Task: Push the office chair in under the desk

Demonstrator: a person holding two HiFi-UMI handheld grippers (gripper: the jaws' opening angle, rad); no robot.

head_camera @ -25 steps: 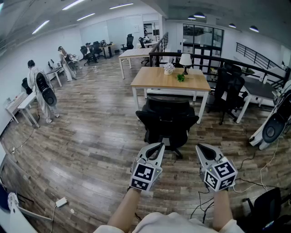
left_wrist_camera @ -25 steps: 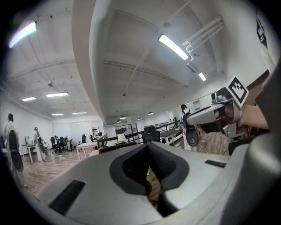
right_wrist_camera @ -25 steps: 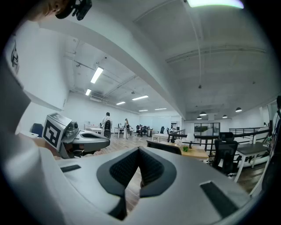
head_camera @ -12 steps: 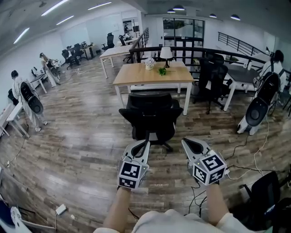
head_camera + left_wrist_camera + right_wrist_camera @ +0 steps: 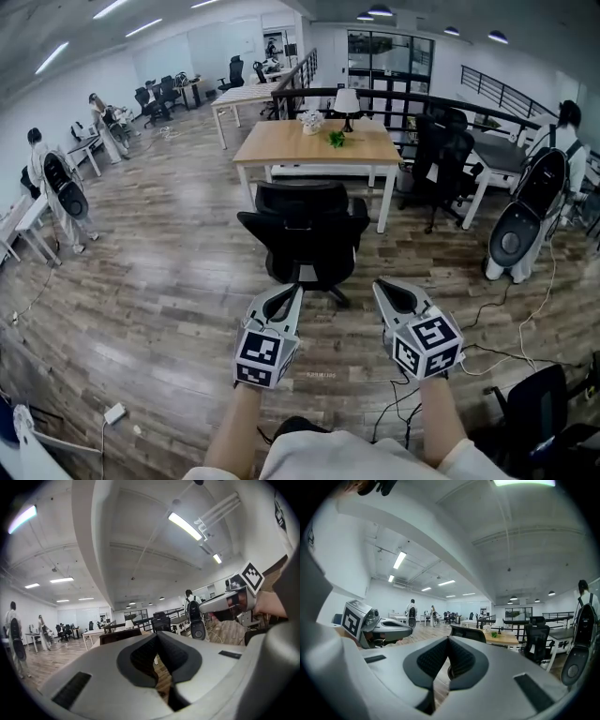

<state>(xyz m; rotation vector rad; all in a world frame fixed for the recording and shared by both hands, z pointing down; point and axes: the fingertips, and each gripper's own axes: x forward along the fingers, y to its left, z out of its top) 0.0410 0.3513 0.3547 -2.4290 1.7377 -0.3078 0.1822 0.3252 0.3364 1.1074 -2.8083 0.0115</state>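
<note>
Black mesh office chair (image 5: 305,234) stands just in front of the near edge of the light wooden desk with white legs (image 5: 314,145), not yet pushed in, with its backrest facing the person. It lies straight ahead of both jaws and apart from them, lined up more with the left gripper (image 5: 293,290) than the right gripper (image 5: 380,285). Both grippers point about level at the backrest with jaws closed together and nothing held, so the push looks like it goes straight forward toward the desk.

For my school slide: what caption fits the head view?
Both shut, the left gripper and right gripper face an office chair before the wooden desk.
</note>
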